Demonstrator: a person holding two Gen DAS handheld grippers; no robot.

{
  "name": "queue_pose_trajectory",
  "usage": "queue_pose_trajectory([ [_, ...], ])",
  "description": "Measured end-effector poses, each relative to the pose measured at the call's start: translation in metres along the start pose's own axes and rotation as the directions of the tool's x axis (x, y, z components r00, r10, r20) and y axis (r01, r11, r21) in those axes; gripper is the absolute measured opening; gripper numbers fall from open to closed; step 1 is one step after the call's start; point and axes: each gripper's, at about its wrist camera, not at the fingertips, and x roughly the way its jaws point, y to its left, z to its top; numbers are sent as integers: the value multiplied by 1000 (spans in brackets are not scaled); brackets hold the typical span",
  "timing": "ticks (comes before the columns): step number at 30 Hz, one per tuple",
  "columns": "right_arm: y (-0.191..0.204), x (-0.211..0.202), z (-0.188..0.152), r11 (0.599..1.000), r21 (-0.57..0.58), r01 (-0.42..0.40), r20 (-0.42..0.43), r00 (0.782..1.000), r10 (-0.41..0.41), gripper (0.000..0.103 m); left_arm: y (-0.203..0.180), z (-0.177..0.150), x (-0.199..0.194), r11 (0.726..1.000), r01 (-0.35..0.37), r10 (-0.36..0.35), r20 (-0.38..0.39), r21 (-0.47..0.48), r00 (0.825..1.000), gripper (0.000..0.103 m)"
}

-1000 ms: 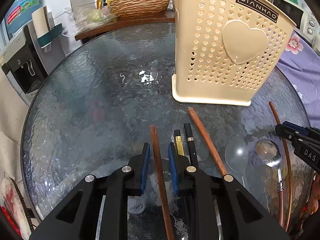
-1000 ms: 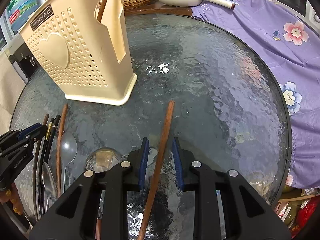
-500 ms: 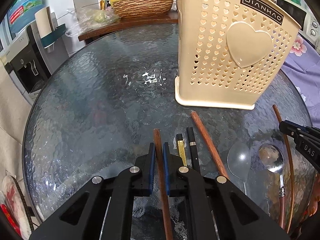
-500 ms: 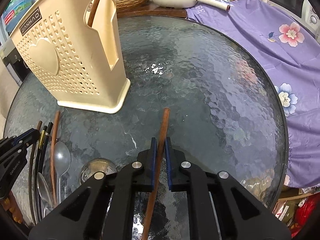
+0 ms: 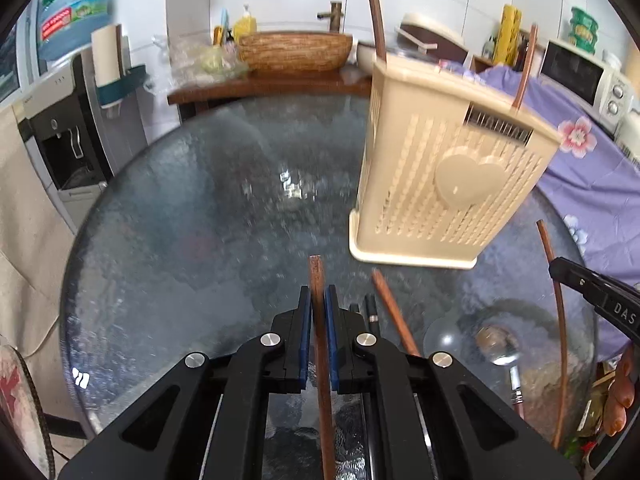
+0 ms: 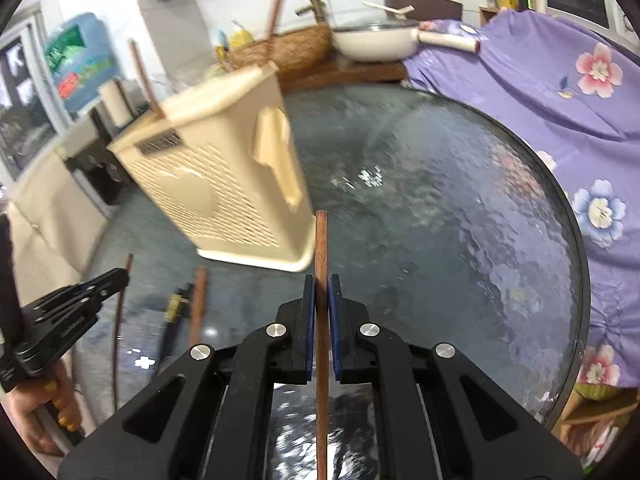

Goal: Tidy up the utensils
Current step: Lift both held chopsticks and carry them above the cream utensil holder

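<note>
In the left wrist view my left gripper (image 5: pixel 318 300) is shut on a brown wooden chopstick (image 5: pixel 316 276), held a little above the glass. My right gripper (image 6: pixel 321 292) is likewise shut on another brown chopstick (image 6: pixel 321 240). The cream perforated utensil holder (image 5: pixel 448 184) stands upright ahead and right of the left gripper, and ahead and left in the right wrist view (image 6: pixel 224 184). Two brown sticks (image 5: pixel 376 12) rise out of it. On the table lie another brown chopstick (image 5: pixel 394 316), black chopsticks (image 5: pixel 372 312) and spoons (image 5: pixel 496 340).
The round textured glass table (image 5: pixel 200 200) carries everything. A purple flowered cloth (image 6: pixel 540 92) lies along its right side. Behind are a woven basket (image 5: pixel 296 50), a white pan (image 6: pixel 372 40), a water dispenser (image 5: pixel 60 140) and a microwave (image 5: pixel 580 72).
Both grippers went from open around a chopstick to shut on it, then rose with the chopsticks off the glass. Both views now tilt up and show more of the room.
</note>
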Motion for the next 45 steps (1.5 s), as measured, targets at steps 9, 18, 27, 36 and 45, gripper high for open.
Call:
queue_pose_trajectory([
  [9, 19, -56, 9, 993, -62, -99, 99, 990, 105, 7, -4, 18, -51, 999, 42, -42, 107, -1, 993, 7],
  [18, 21, -96, 10, 986, -103, -131, 149, 978, 146, 7, -11, 26, -90, 998, 65, -68, 185, 23, 980, 7],
  [27, 29, -121, 11, 978, -152, -146, 192, 966, 174, 7, -14, 31, -108, 997, 62, -68, 231, 33, 971, 7],
  [36, 43, -144, 17, 968, -199, -151, 231, 953, 196, 7, -16, 41, -127, 998, 54, -64, 284, 44, 957, 7],
  [45, 57, -156, 31, 958, -252, -137, 256, 945, 203, 7, -27, 54, -136, 996, 38, -61, 314, 77, 948, 7],
])
